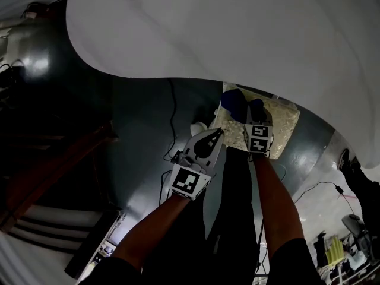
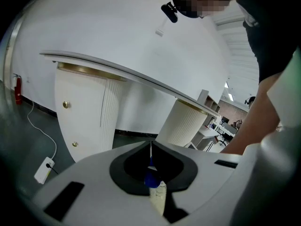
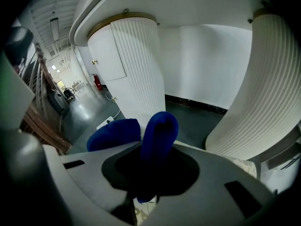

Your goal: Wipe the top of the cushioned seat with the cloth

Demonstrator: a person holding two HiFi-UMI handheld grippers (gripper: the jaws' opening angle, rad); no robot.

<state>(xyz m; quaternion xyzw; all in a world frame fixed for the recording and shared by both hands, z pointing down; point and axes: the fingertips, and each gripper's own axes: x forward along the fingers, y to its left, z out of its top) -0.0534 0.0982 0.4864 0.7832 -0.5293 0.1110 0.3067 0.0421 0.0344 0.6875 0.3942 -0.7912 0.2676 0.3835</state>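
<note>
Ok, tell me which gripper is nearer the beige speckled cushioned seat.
Right. The right gripper is over the cushioned seat, shut on the blue fuzzy cloth. The left gripper, shut and empty, hangs beside the seat's left edge.

Your bench (image 1: 237,34) hides most of the seat (image 1: 280,126) ahead of your jaws. The cloth (image 3: 159,126) loses its lower end between the jaws of your right gripper (image 3: 151,166).

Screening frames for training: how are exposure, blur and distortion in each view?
Head view: white tabletop bright and featureless, floor and forearms underexposed, cushioned seat small but readable. Left gripper view: dark vignetted corners, fisheye bows the tabletop edge, focus fair. Right gripper view: heavy vignette, blue cloth near the lens looks soft, fluted columns curve.
</note>
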